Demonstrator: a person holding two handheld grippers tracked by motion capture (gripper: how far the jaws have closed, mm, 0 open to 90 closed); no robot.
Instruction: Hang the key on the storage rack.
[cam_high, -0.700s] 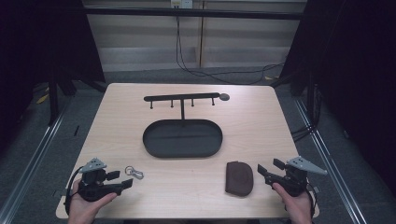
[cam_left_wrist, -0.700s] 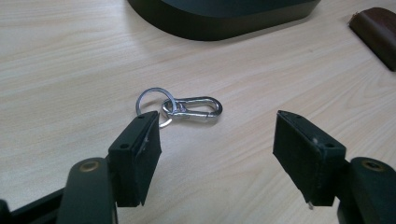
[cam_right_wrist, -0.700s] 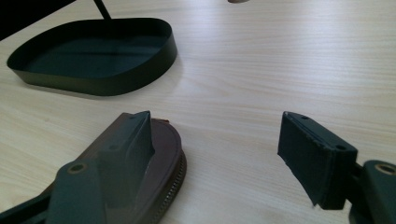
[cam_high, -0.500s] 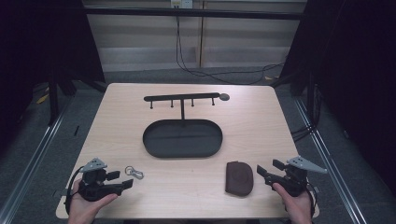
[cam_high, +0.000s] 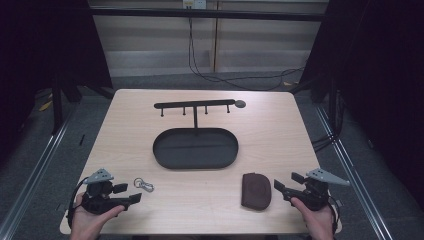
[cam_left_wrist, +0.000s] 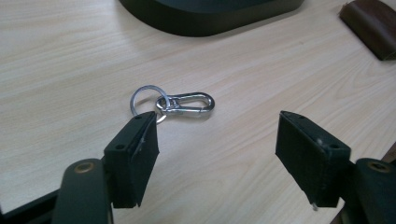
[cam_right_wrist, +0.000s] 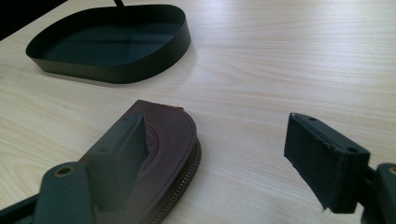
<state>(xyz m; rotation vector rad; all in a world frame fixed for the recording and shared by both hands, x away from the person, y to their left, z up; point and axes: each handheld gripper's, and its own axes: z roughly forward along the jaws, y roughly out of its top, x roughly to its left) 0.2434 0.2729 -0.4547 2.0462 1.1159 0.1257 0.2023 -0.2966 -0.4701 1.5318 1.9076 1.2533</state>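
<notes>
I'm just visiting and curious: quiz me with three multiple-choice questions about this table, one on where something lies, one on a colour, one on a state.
1. Where does the key ring lie?
A. inside the tray
B. on the bare table beside the left gripper
C. hanging on the rack

2. What colour is the pouch?
A. brown
B. yellow
C. white

3. How do the left gripper's jaws stand?
A. clamped on the key ring
B. clamped on the pouch
C. open, holding nothing

Answers:
1 B: it rests on the wood, clear of the tray.
2 A: dark brown, with a zip edge.
3 C: the jaws are wide apart, with the ring on the table ahead of them.
</notes>
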